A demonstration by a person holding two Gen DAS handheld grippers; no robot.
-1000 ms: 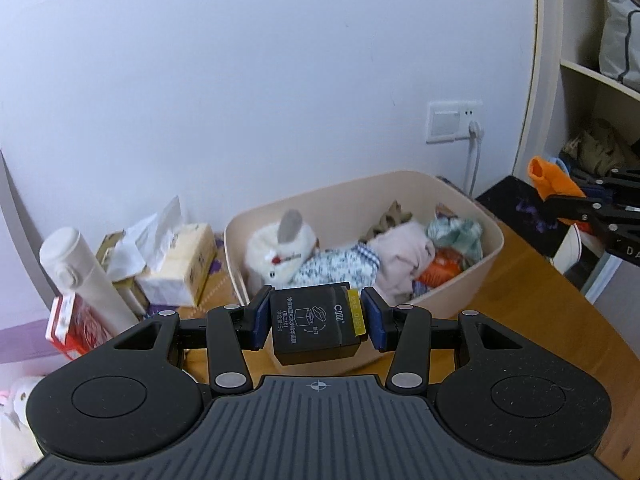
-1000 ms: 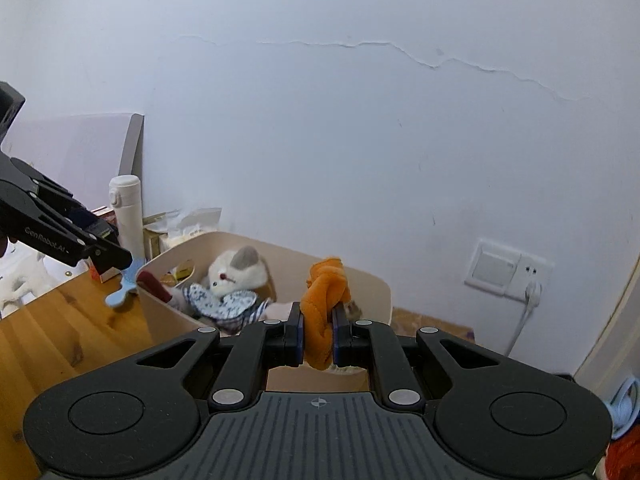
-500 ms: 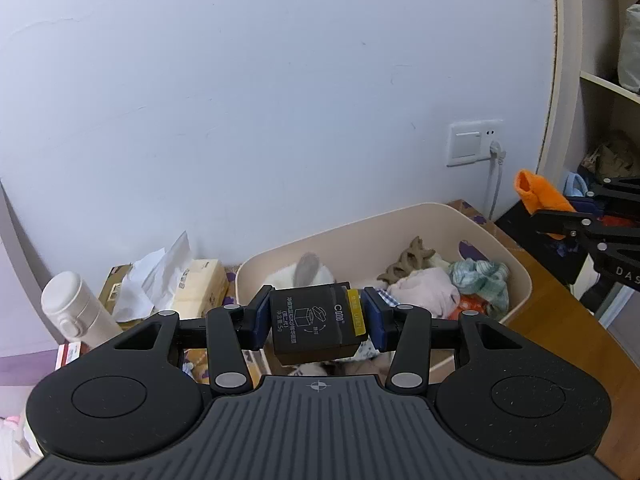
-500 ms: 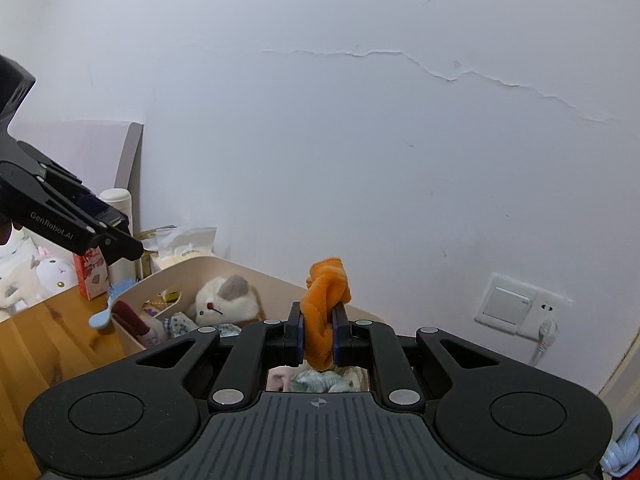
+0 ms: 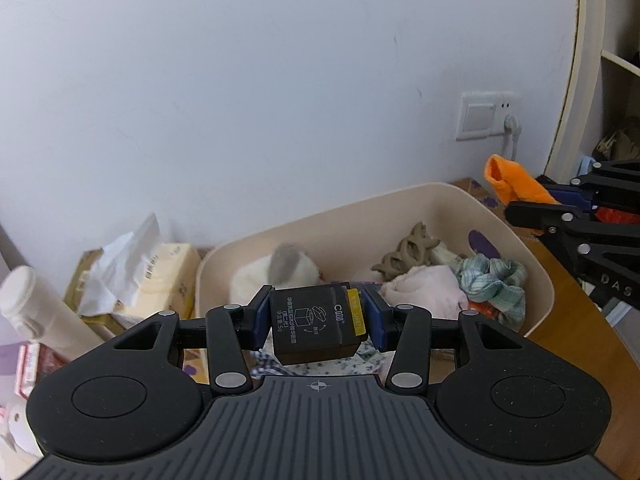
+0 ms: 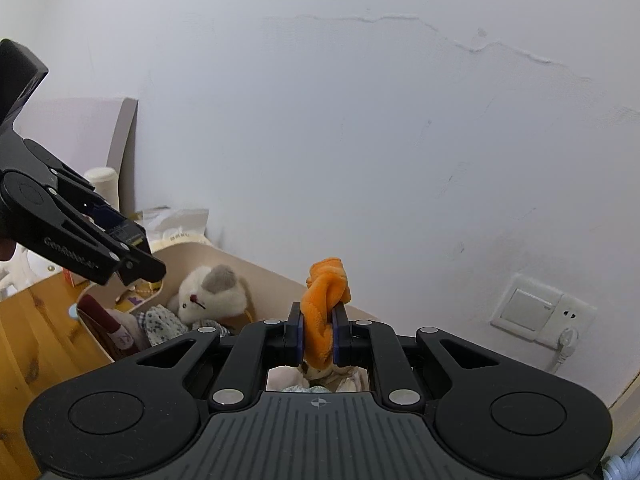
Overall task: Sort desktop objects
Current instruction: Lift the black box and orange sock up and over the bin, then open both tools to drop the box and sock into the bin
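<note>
The beige bin [image 5: 536,280] holds a white plush toy [image 5: 276,276] and bundled cloths [image 5: 490,282]. Left gripper [image 5: 316,322] jaws clamp a black box [image 5: 308,324]; right gripper [image 6: 318,334] jaws clamp an orange cloth [image 6: 322,312].

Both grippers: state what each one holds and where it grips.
Left gripper clamps a small black box by its two sides. Right gripper pinches an orange cloth around its bunched middle.
</note>
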